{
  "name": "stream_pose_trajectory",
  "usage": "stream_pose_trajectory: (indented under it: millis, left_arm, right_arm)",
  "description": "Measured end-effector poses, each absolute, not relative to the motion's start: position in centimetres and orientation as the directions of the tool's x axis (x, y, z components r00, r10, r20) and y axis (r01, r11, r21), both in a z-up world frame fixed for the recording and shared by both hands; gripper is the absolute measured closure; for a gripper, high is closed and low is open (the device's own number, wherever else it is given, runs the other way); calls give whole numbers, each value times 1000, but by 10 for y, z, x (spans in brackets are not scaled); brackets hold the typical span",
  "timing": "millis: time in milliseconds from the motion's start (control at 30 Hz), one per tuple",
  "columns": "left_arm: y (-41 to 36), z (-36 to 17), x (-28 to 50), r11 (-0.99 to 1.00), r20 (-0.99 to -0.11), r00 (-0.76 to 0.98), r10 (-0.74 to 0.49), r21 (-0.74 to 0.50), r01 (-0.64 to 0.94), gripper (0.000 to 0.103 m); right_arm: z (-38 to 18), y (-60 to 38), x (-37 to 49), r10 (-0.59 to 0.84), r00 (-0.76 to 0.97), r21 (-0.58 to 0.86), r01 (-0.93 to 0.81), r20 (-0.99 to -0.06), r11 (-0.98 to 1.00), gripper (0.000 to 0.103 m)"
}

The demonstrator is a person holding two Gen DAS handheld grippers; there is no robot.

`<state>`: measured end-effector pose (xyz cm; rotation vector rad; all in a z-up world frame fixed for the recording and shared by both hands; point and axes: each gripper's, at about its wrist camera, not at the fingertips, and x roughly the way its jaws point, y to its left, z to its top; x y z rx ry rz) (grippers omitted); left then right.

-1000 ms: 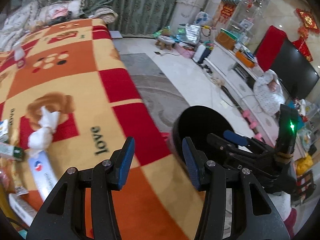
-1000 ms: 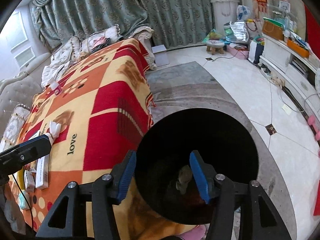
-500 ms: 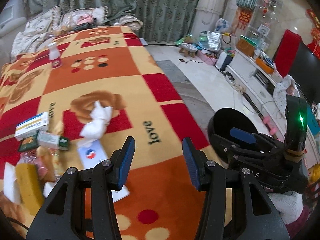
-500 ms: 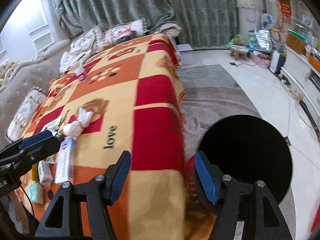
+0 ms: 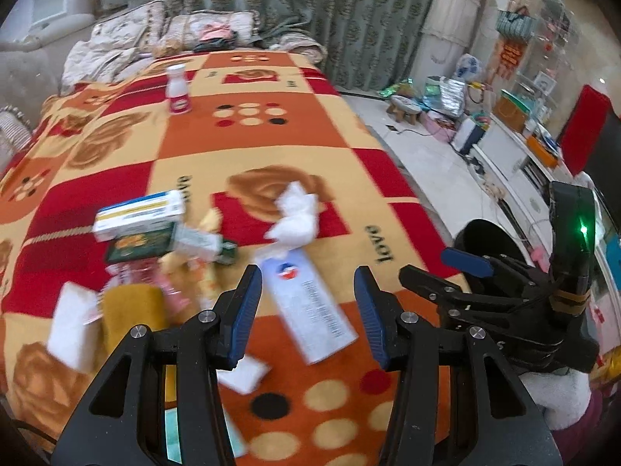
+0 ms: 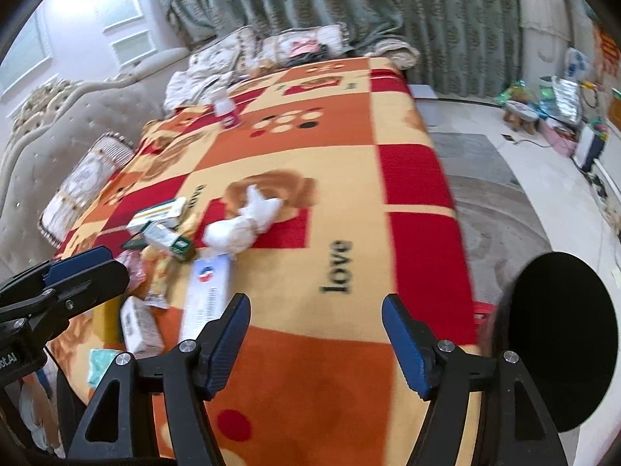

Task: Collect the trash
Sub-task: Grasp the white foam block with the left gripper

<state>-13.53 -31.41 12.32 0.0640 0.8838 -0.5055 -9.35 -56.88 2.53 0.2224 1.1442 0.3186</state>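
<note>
Trash lies scattered on a patterned blanket (image 5: 248, 147): a crumpled white tissue (image 5: 295, 215) (image 6: 242, 225), a long white box (image 5: 310, 306) (image 6: 209, 291), a white and yellow carton (image 5: 139, 215), a green box (image 5: 141, 246), wrappers and a yellow sponge (image 5: 130, 312). My left gripper (image 5: 306, 310) hangs open above the long white box, nothing between its pads. My right gripper (image 6: 314, 341) is over the blanket's near edge, its jaws opening and empty. A black trash bin (image 6: 559, 338) (image 5: 489, 240) stands on the floor to the right of the blanket.
A small white bottle (image 5: 177, 95) stands far back on the blanket. Pillows (image 5: 155, 35) and curtains (image 5: 310, 11) lie beyond. A grey rug (image 6: 496, 209) and tiled floor run along the right, with a TV cabinet (image 5: 516, 155) and clutter by the wall.
Both grippers swung left from the black bin toward the trash pile on the blanket. The right gripper's jaws have widened. The bin has slid to the right edge of both views.
</note>
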Motion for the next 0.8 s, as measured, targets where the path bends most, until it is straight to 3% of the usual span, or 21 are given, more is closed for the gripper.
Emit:
stream_pose_trajectory:
  millis: [533,800]
  left_arm:
    - [-163,99,-116,955,-795,550,-257,-120,273,55]
    - [-116,74,-105,971,-815,538,-218,-124,204,55]
  right_arm:
    - [18,-484,-89,439,276,366,-278,-855,888,32]
    - [5,-472,-53,409,266,345,-255,-873,903,31]
